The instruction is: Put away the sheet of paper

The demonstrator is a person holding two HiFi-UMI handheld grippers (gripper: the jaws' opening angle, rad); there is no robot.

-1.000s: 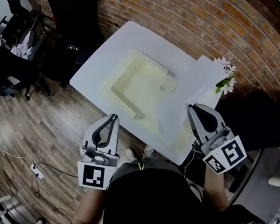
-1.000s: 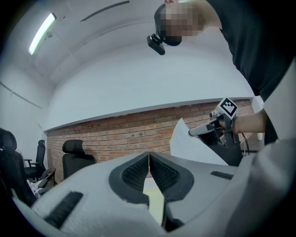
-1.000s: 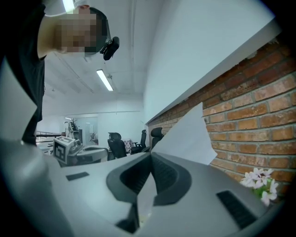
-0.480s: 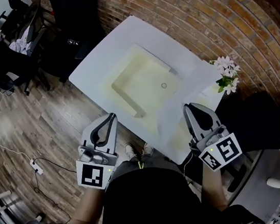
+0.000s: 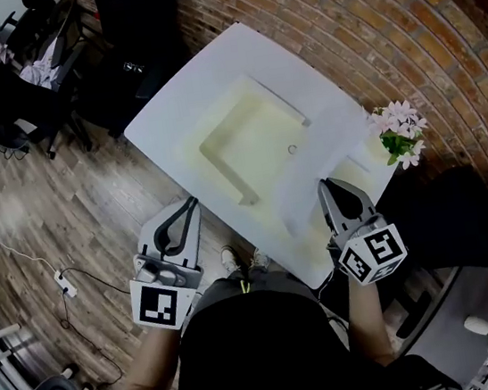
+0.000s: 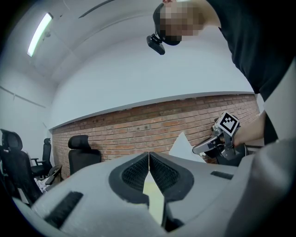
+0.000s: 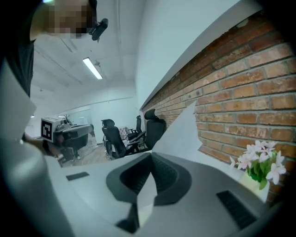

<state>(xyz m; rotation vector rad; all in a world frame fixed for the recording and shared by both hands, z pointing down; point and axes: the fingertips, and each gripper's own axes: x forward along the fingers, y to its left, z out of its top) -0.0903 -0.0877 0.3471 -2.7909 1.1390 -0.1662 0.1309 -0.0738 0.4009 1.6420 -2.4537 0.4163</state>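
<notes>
The white sheet of paper lies slanted over the right part of the white table. Its near corner is raised, pinched in my right gripper, which is shut on it. In the right gripper view the sheet rises beyond the closed jaws towards the brick wall. A pale cream tray-like area takes up the table's middle. My left gripper hovers at the table's near edge, shut, with nothing sticking out past its tips. From the left gripper view, the right gripper and the paper show at right.
A small pot of pink and white flowers stands at the table's right end by the brick wall. Black office chairs stand beyond the far-left side, another dark seat at right. A power strip and cable lie on the wooden floor.
My right gripper has shifted a little left and twisted, and the paper's near corner has come up, so the sheet looks narrower and steeper. The left gripper has stayed put.
</notes>
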